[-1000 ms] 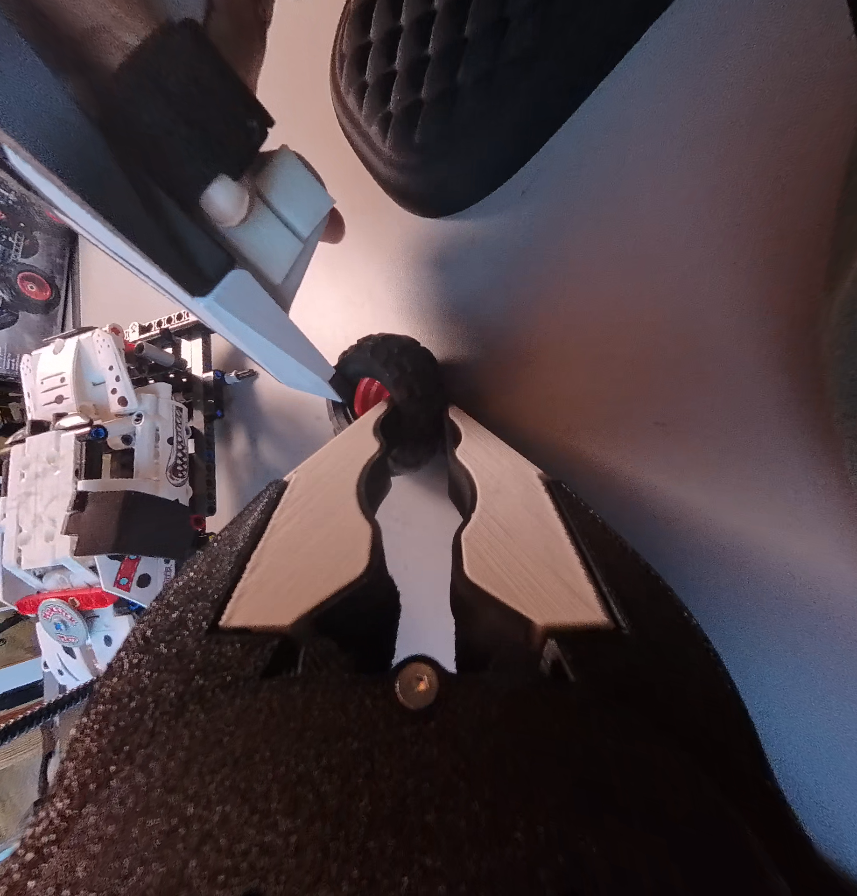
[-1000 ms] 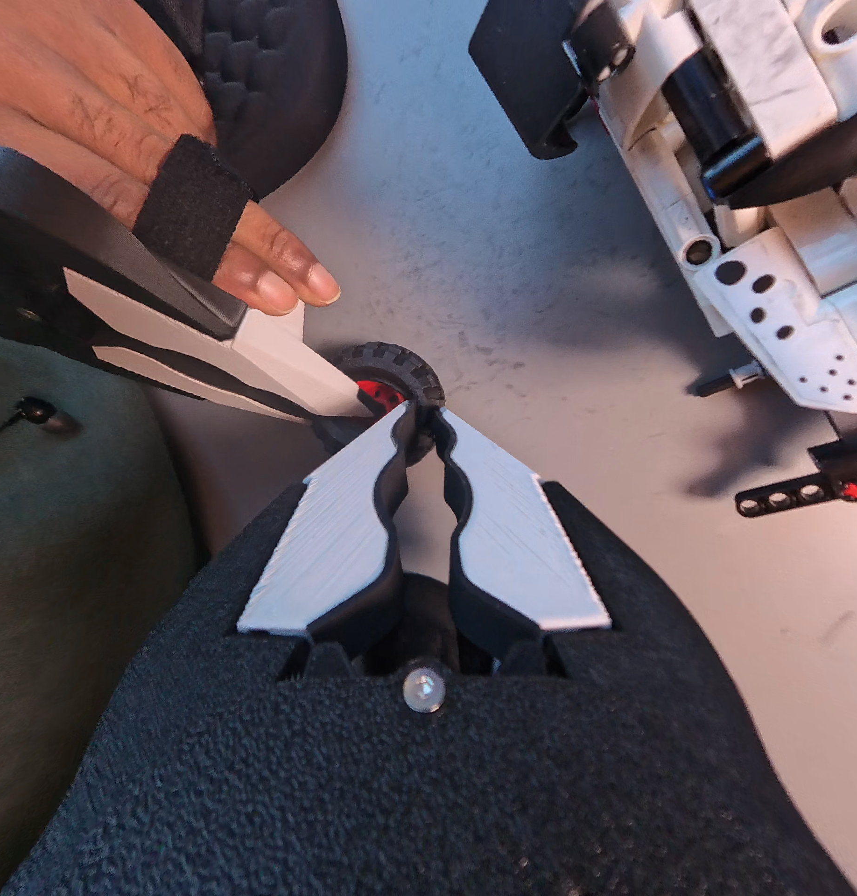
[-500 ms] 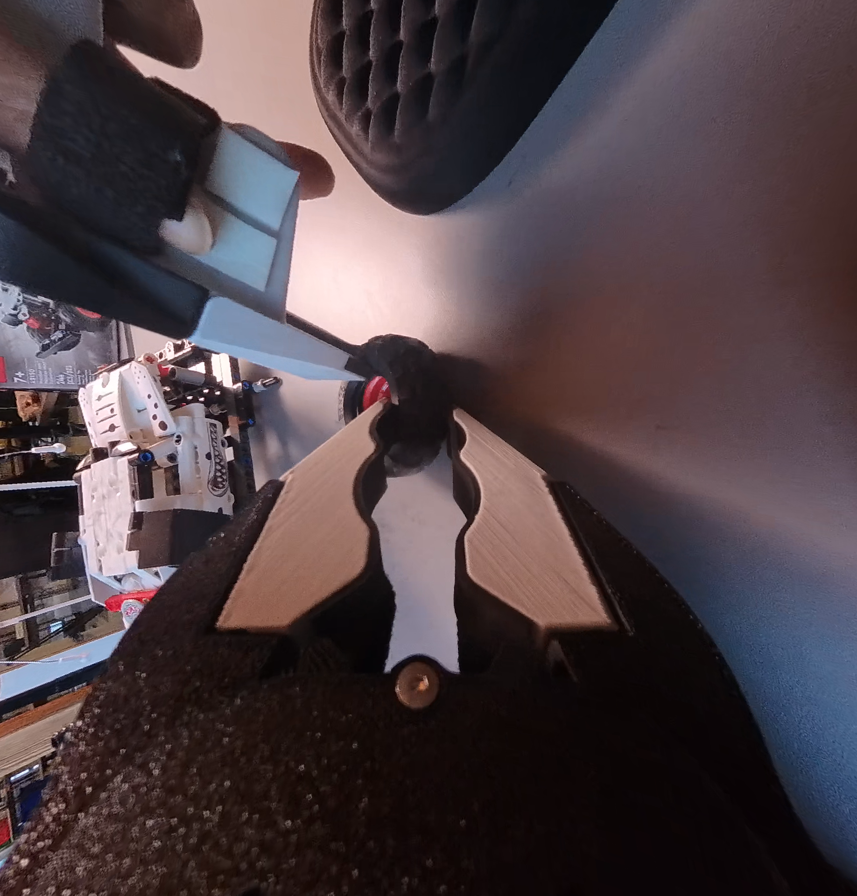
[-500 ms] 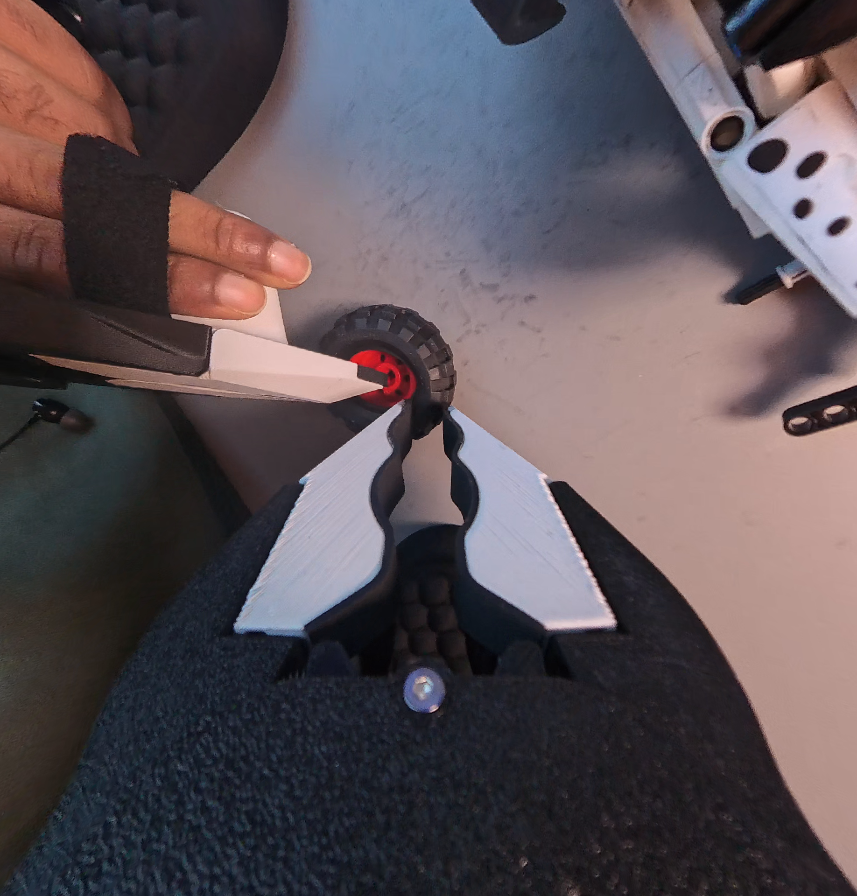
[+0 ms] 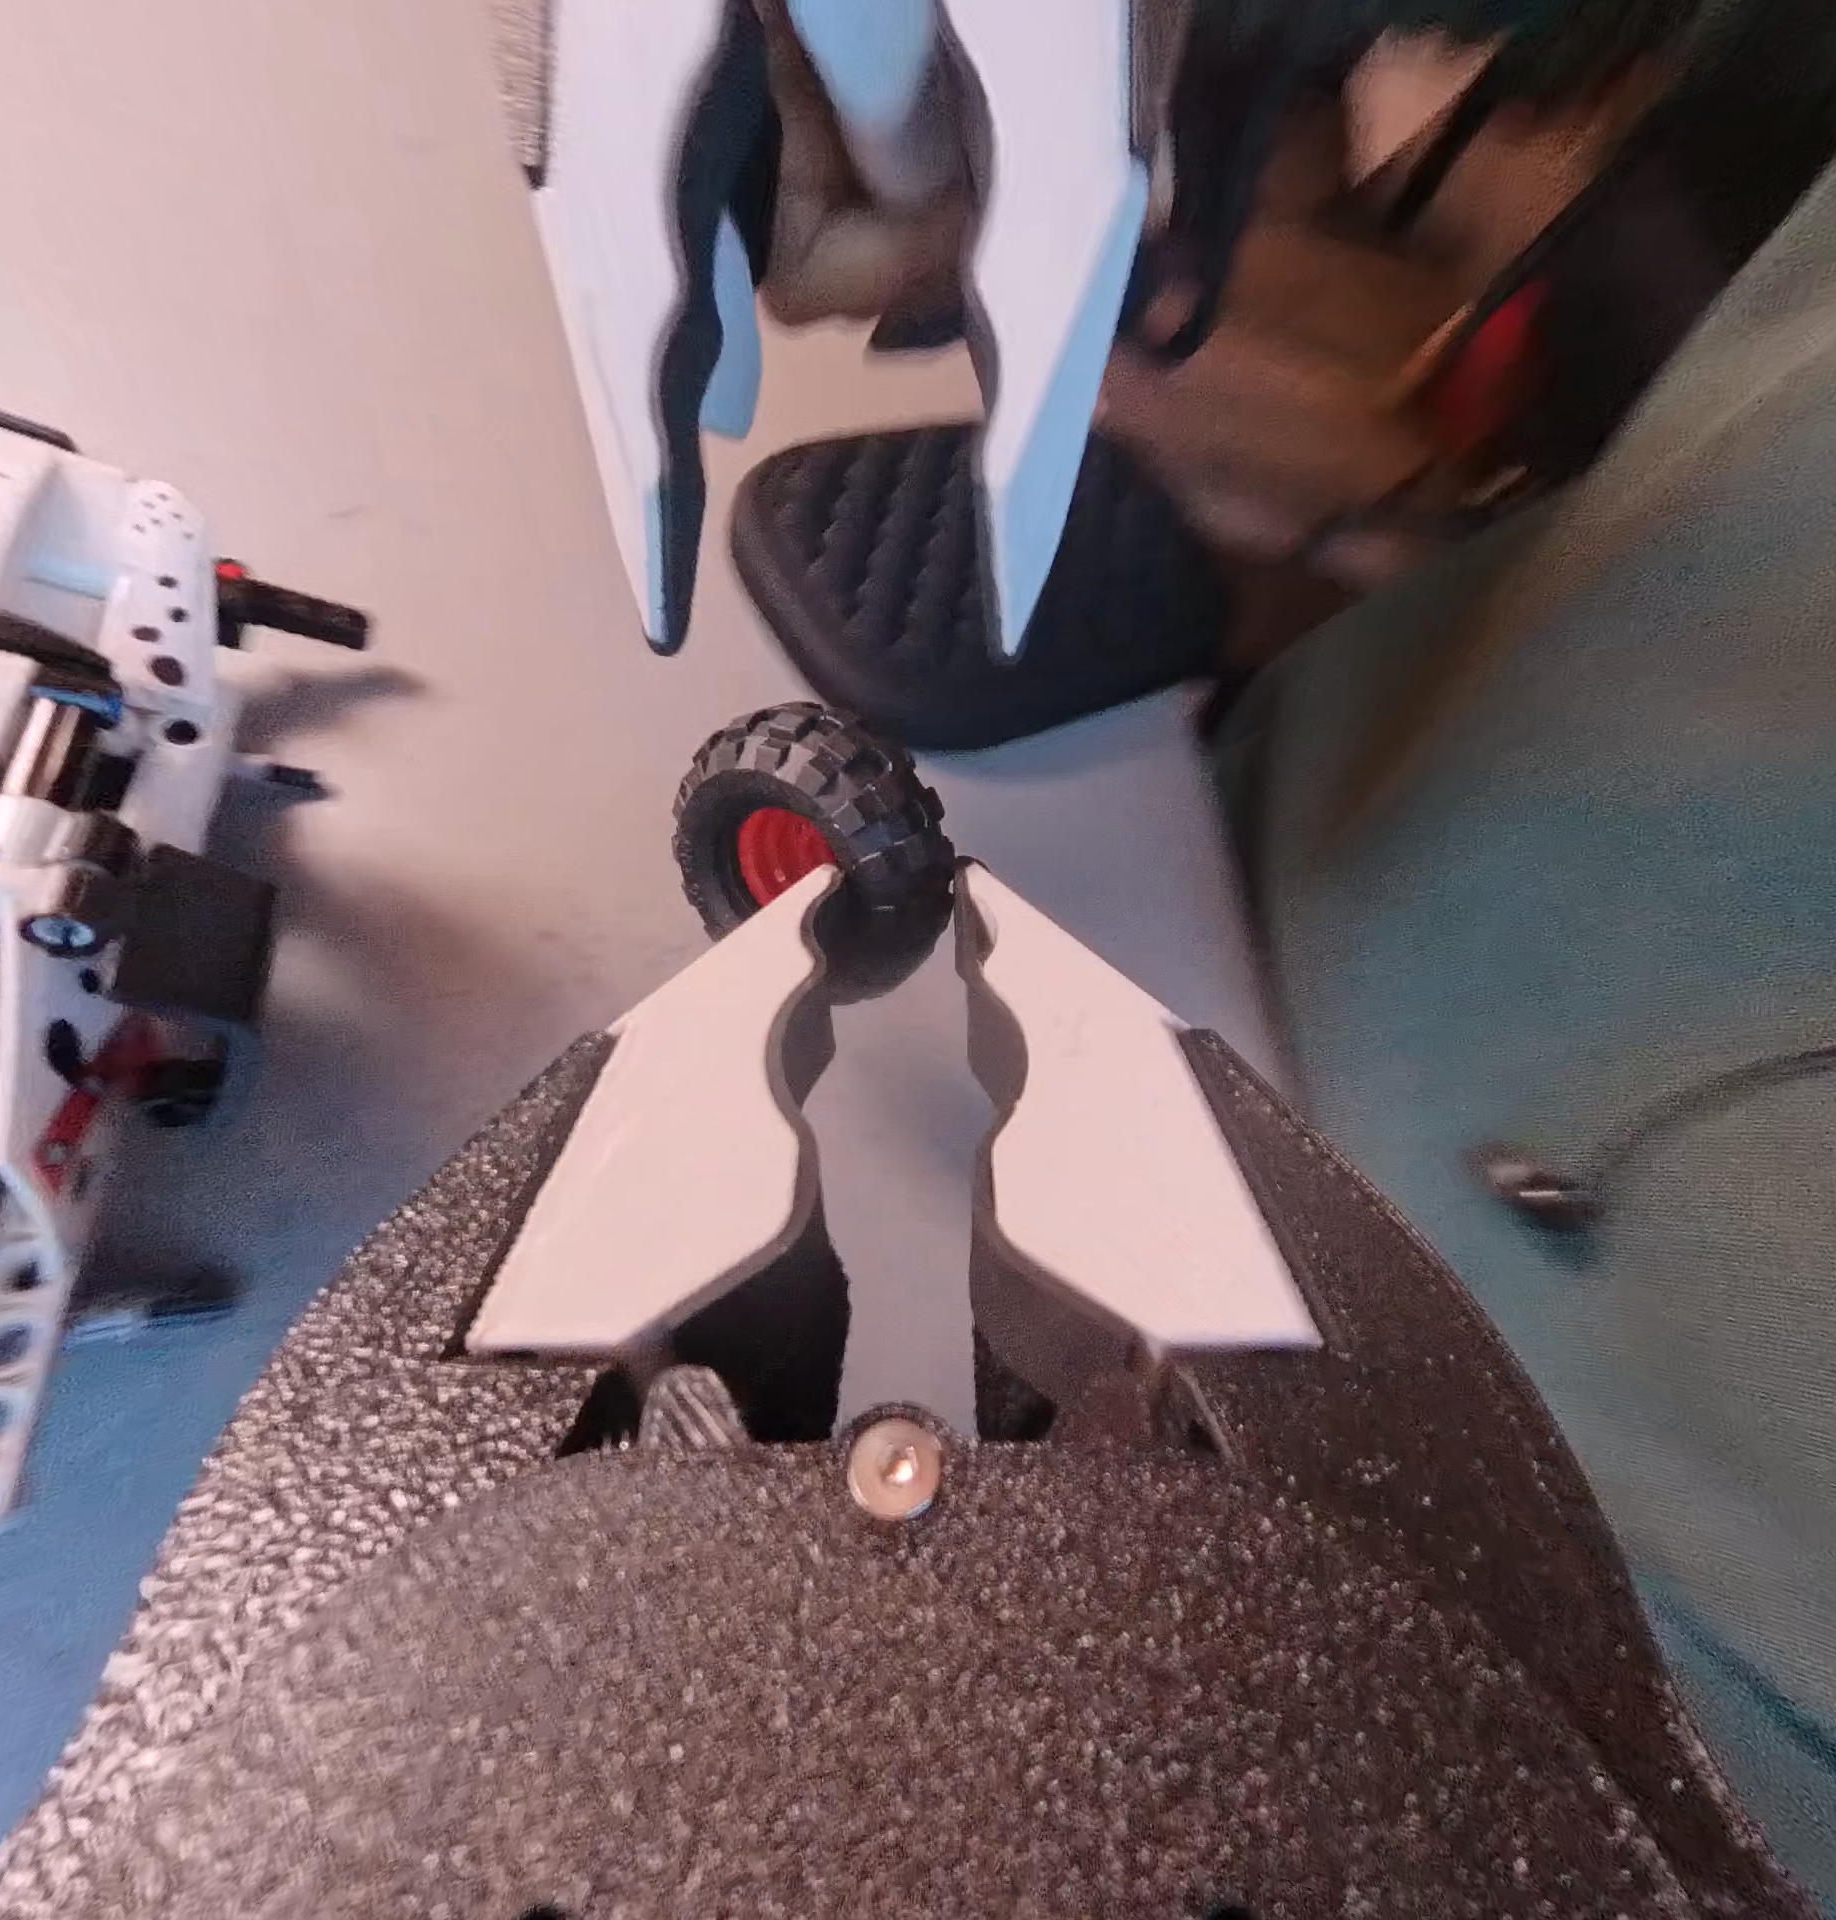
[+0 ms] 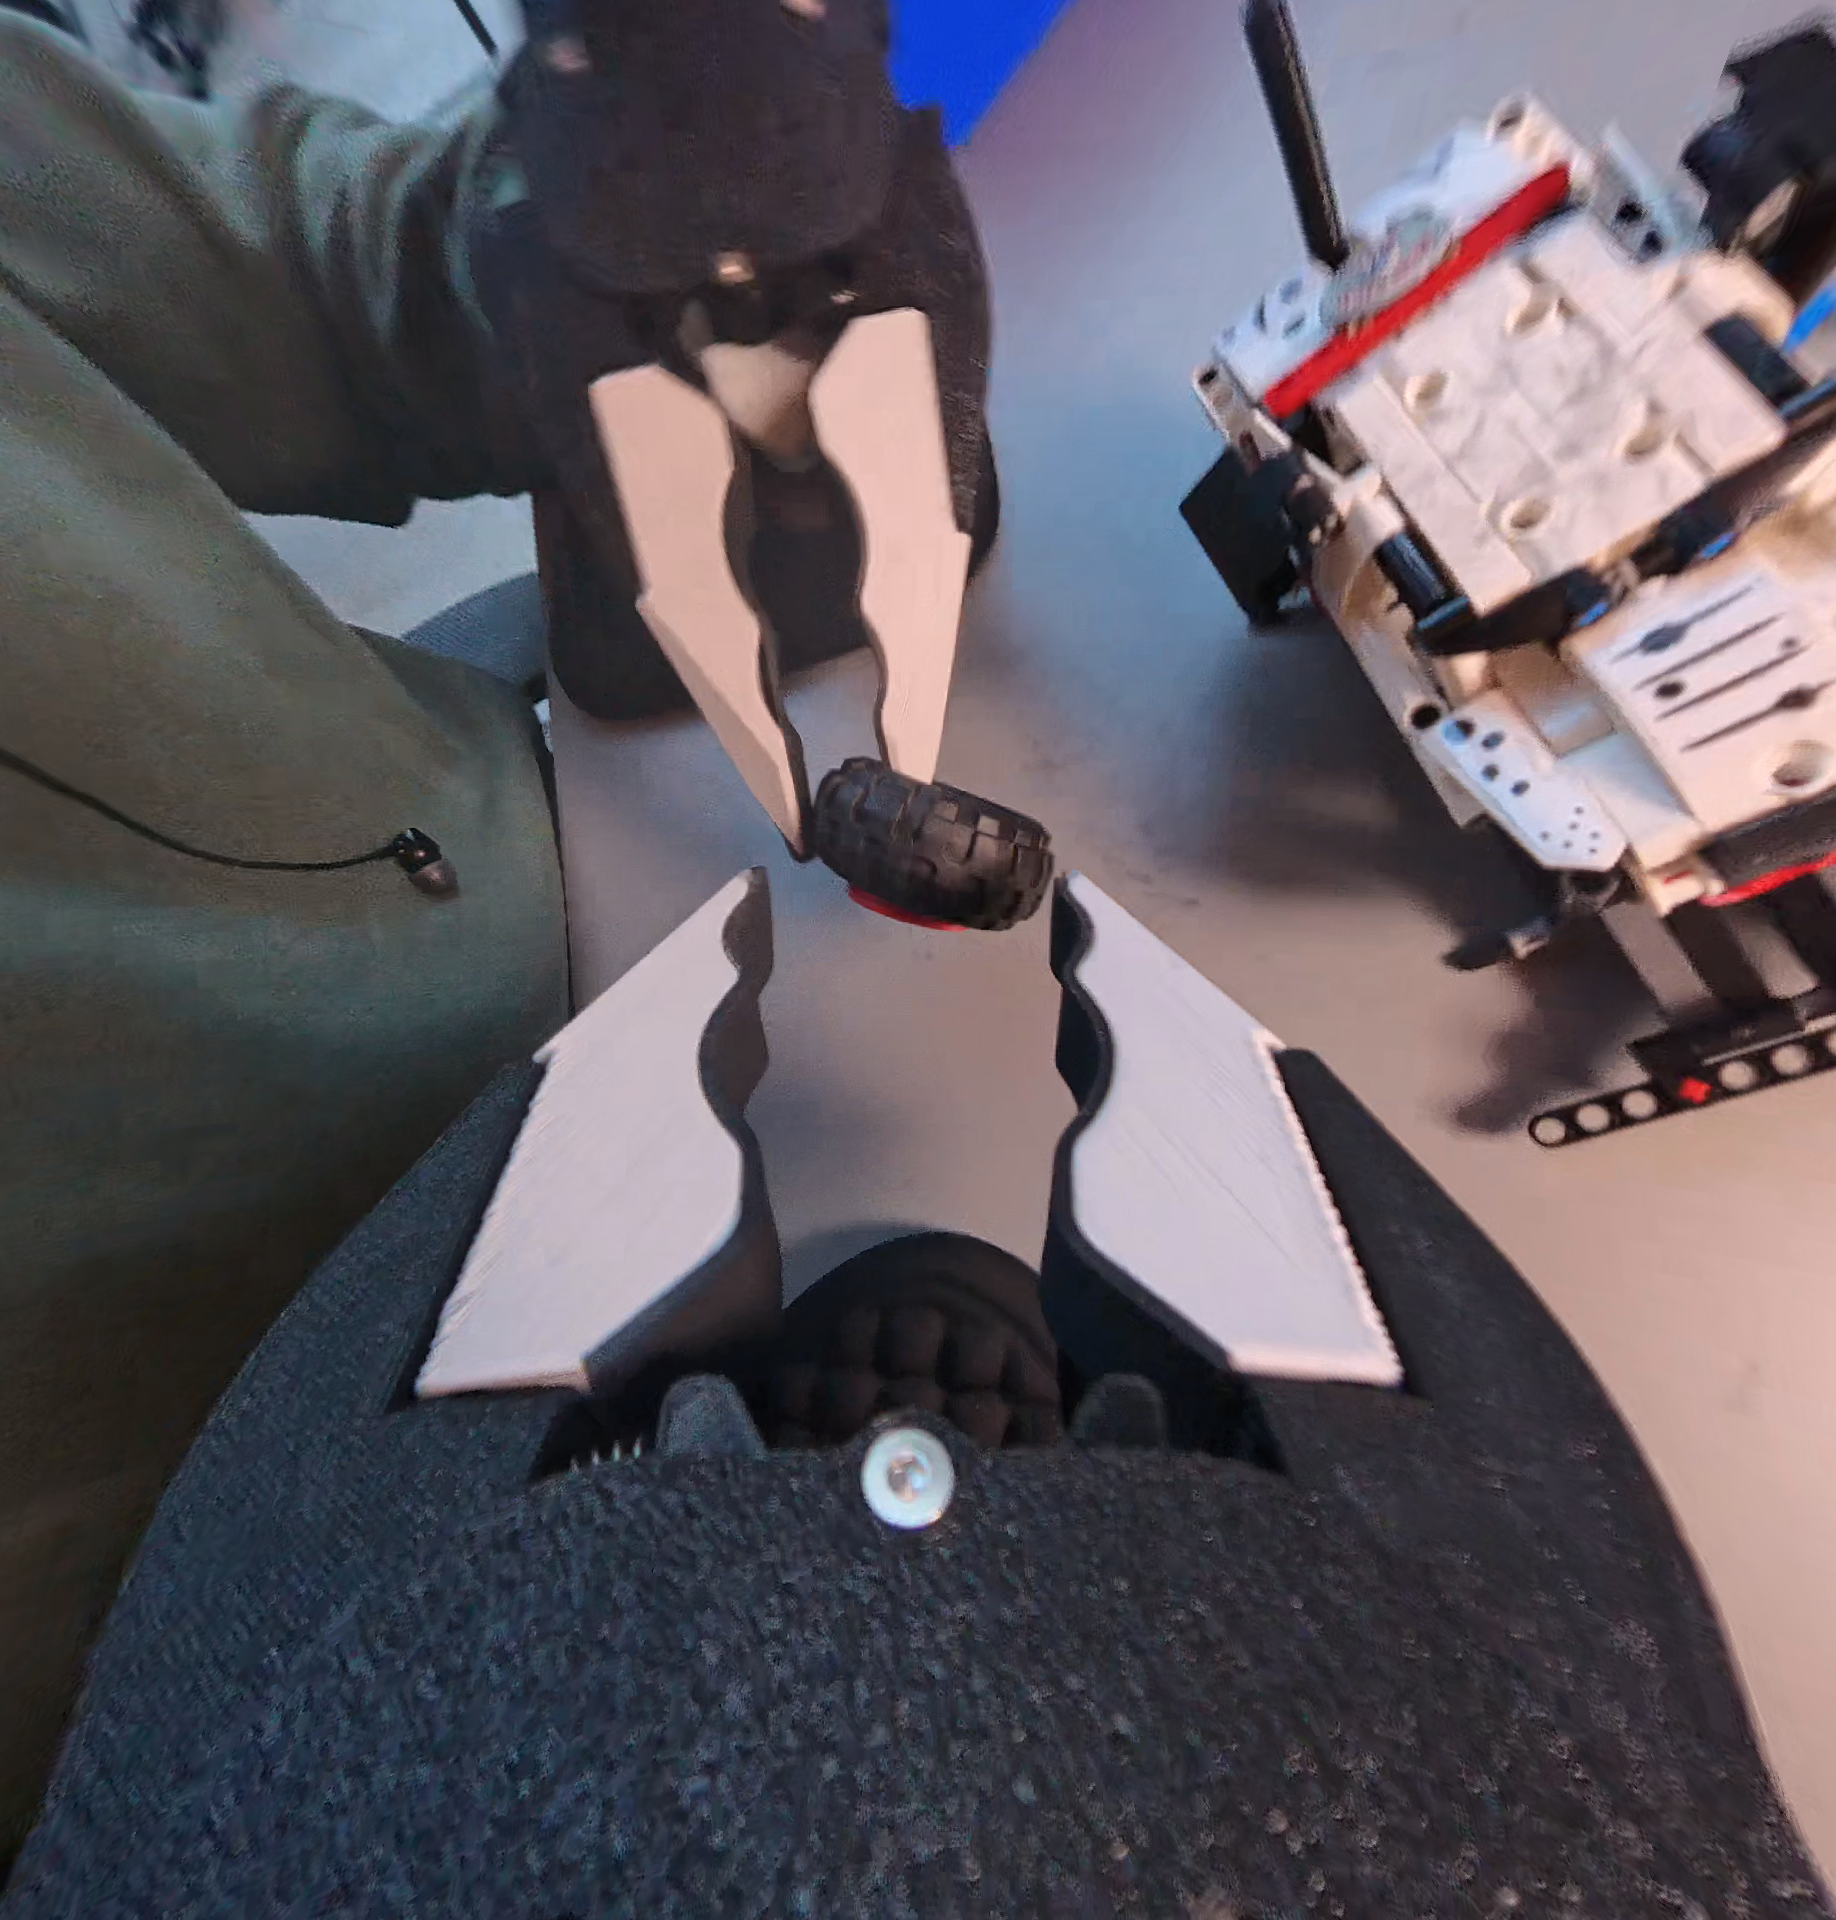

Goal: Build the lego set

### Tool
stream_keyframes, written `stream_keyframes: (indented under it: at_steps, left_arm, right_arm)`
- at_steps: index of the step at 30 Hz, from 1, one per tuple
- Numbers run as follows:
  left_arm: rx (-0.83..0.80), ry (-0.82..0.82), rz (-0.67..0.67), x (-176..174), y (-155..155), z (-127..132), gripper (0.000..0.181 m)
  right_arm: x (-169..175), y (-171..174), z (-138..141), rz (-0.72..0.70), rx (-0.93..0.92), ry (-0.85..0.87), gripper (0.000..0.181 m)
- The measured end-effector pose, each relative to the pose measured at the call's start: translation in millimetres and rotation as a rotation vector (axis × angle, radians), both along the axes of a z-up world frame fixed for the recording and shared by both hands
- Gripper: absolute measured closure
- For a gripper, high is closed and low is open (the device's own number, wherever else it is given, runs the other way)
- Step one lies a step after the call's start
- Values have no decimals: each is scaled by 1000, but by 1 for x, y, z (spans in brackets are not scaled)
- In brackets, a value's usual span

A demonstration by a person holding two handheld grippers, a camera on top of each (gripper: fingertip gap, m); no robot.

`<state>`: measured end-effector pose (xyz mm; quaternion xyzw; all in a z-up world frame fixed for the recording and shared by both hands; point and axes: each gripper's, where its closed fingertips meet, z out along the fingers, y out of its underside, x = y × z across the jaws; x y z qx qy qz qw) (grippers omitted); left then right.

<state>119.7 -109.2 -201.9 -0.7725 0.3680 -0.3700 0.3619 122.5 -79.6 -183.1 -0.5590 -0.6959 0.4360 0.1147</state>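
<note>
A small black tyre with a red hub [image 5: 841, 821] is pinched between the tips of my left gripper [image 5: 893, 883], which is shut on it. The right wrist view shows the same wheel [image 6: 935, 852] held by the left gripper [image 6: 857, 800] close over the grey table. My right gripper [image 6: 909, 883] is open and empty, its tips just short of the wheel on either side. It also shows in the left wrist view [image 5: 836, 639], beyond the wheel. The partly built white lego truck [image 6: 1568, 582] stands to the right, and shows at the left of the left wrist view [image 5: 93, 790].
A large black knobbly tyre [image 5: 893, 592] lies on the table behind the small wheel. A black beam with holes [image 6: 1714, 1091] sticks out from the truck's base. A person's green sleeve [image 6: 218, 727] fills the left side. The grey table [image 6: 1309, 1299] lies open before the truck. Tip to tip, the grippers are about 4 cm apart.
My right gripper has opened and drawn back from the wheel's hub. My left gripper has turned while still holding the wheel, so both views have swung round.
</note>
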Motion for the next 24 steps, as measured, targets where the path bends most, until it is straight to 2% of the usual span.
stream_keyframes:
  at_steps: [3, 5, 9, 11, 13, 15, 18, 20, 22, 24]
  left_arm:
    - [-173, -424, -61, -3, -4, 51, 164]
    - [-235, -630, -137, -6, -10, 78, 165]
    - [-276, -757, -192, -1, -12, 91, 164]
    - [-288, -785, -199, 2, -12, 93, 164]
    - [-297, -792, -157, 0, -8, 90, 164]
    - [-311, -718, -38, -4, 3, 74, 161]
    - [-328, -461, 131, -2, 12, 36, 154]
    - [-326, -225, 189, 1, 13, 6, 151]
    - [-294, 5, 223, 2, 14, -21, 150]
    - [-285, 164, 228, 2, 16, -43, 149]
  right_arm:
    - [3, -4, 14, 23, 49, 210, 116]
    - [0, -8, 22, 17, 27, 297, 114]
    - [-9, -16, 51, 22, -162, 442, 118]
    - [-8, -24, 64, 55, -309, 458, 142]
    - [-10, -21, 62, 37, -361, 414, 148]
    - [-12, -14, 46, -7, -333, 318, 150]
    - [-8, -6, 13, -95, -364, 105, 153]
    - [-5, -7, -11, -130, -397, -41, 154]
    - [-2, -4, -36, -143, -350, -152, 154]
    - [1, -3, -59, -149, -299, -250, 154]
